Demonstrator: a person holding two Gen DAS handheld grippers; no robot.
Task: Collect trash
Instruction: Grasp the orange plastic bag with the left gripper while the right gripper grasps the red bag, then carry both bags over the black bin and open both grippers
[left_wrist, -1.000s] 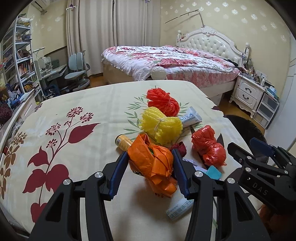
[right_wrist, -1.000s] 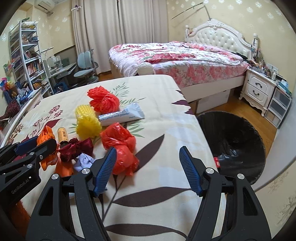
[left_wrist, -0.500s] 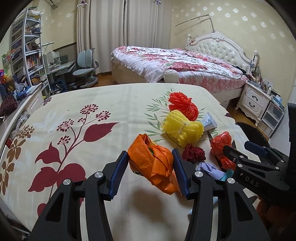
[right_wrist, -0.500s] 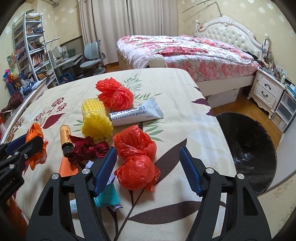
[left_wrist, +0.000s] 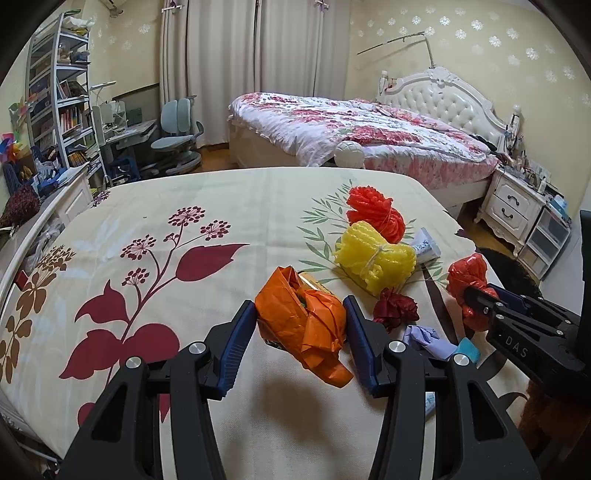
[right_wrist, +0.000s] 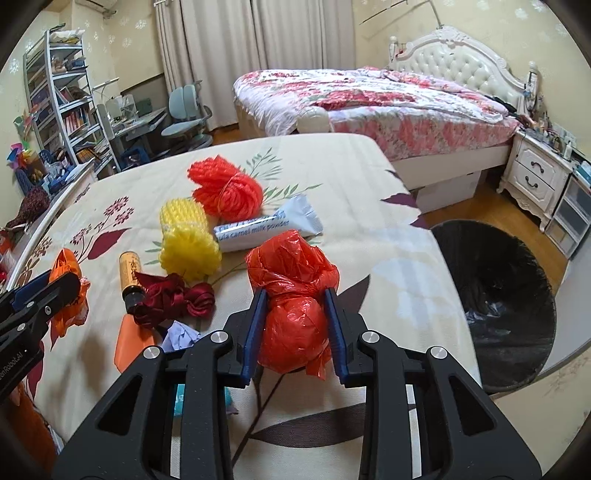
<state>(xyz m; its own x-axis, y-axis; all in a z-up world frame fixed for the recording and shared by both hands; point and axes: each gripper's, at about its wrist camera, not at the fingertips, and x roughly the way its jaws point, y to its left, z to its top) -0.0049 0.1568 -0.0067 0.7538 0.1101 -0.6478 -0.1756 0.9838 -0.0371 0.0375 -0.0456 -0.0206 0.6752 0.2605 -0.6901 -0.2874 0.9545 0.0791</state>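
- Left gripper (left_wrist: 301, 334): closed on the orange bag (left_wrist: 304, 325), blue pads pressed into both sides; the bag looks lifted clear of the surface (left_wrist: 221, 206), its tail hanging below the pads.
- Right gripper (right_wrist: 295, 332): closed on the red bag (right_wrist: 291, 295), clamped across the lower lobe, with the knotted upper lobe bulging above the pads.
- Handling, judged: both bags are thin crumpled film, light and soft, and will give under pressure. Slippery plastic; hold is best taken across the bulk or at the knotted waist, not on loose tails.
- Bin (right_wrist: 495, 306): black-lined, on the floor just off the surface's right edge, well within the right gripper's side; the left load must cross further.
- Left on the surface: red mesh bundle (right_wrist: 225, 190), yellow mesh bundle (right_wrist: 188, 240), milk powder sachet (right_wrist: 267, 225), small brown bottle (right_wrist: 129, 273), dark red ribbon (right_wrist: 171, 297), lilac scrap (right_wrist: 181, 334).
- Mesh bundles judged springy and light; the bottle rigid, likely to roll; the sachet flat, hard to lift from cloth.
- Risk: a bag tail snagging neighbours on lift.
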